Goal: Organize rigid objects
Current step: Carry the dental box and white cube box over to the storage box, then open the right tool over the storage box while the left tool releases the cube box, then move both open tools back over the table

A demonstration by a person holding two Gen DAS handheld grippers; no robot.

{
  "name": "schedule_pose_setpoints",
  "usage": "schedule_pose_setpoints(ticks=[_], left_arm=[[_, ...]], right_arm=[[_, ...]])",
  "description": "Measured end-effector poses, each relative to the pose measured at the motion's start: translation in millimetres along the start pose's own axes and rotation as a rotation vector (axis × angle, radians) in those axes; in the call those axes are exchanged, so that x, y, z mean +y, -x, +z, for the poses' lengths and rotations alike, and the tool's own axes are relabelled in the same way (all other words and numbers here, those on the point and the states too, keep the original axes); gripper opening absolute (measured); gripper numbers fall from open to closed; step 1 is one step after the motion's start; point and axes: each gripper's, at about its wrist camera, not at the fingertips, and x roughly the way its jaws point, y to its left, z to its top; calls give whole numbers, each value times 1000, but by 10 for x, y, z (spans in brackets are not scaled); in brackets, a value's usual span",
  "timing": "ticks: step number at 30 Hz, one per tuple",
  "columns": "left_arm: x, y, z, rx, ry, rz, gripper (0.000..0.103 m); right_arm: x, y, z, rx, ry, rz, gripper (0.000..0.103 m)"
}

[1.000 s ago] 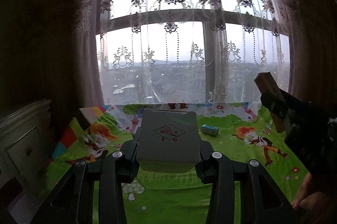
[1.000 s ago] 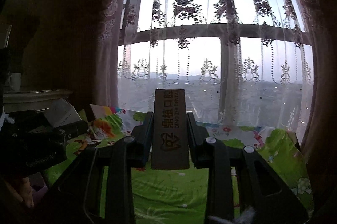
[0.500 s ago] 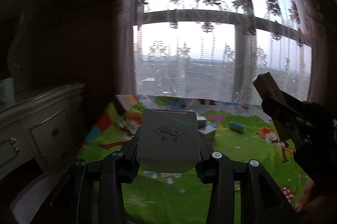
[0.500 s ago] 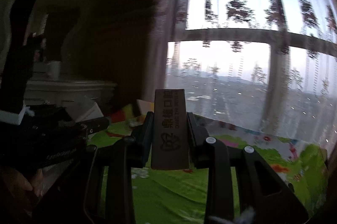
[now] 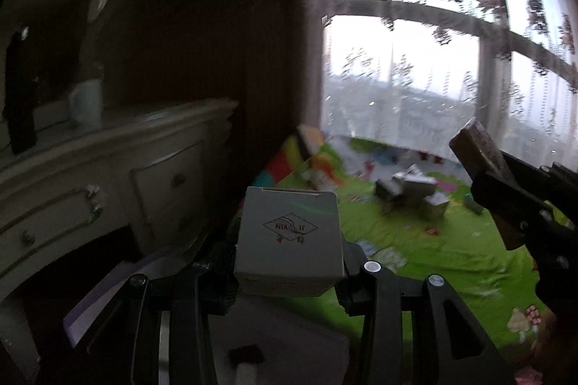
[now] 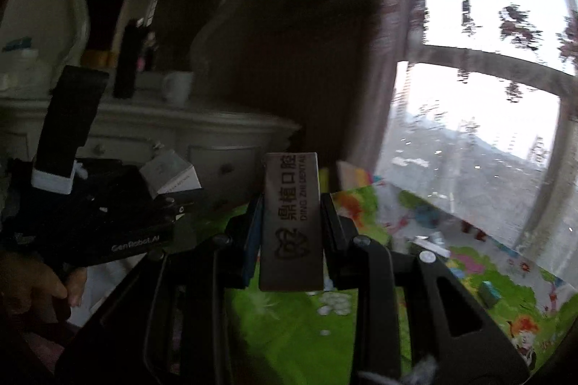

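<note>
A white box with a diamond logo (image 5: 289, 233) sits clamped between the fingers of my left gripper (image 5: 290, 262), held above the green cartoon mat (image 5: 433, 258). My right gripper (image 6: 292, 204) is shut on a narrow brown box with printed characters (image 6: 292, 233), held upright. Each gripper shows in the other's view: the right gripper (image 5: 505, 197) with its brown box (image 5: 478, 157) at the right edge, the left gripper (image 6: 173, 200) with the white box (image 6: 169, 173) at the left. A blurred pile of small boxes (image 5: 412, 189) lies on the mat near the window.
A white dresser with drawers (image 5: 108, 168) stands at the left, a mug (image 5: 86, 103) on top. The curtained window (image 5: 433, 59) fills the right. A small teal box (image 6: 489, 291) lies on the mat. A person's hand (image 6: 32, 283) holds the left gripper.
Both views have swung left, from facing the window to facing the dresser and dark wall. Each gripper has kept its box. The pile of small boxes came into view.
</note>
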Motion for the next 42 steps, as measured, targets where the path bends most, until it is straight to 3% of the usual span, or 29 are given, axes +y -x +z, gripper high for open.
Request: schedule_pose_setpoints(ticks=[6,17,24,31,32,33,35,42], left_arm=[[395,-73,-216,71,65,77,43],[849,-267,-650,266,151,133,43],[1067,-315,-920,357,185,174,43],[1084,-394,-1000,407,183,193,45],[1074,-413,-1003,416,180,211,55],[1066,-436,-999,426,176,237,74],[1046,-444,-970,424,165,272,91],[843,-513,-869,417,114,260,91]], right_arm=[[283,-299,3,92,37,110,34],[868,-687,-45,195,154,262,34],[1050,-985,-293,333,156,352,34],[1124,-1131,-485,395,133,406,35],[1112,-1148,-507,400,123,411,40],[1113,-1163,-510,405,118,411,56],[1036,-1179,-535,405,89,398,75],[464,-1041,-576,379,-41,284,81]])
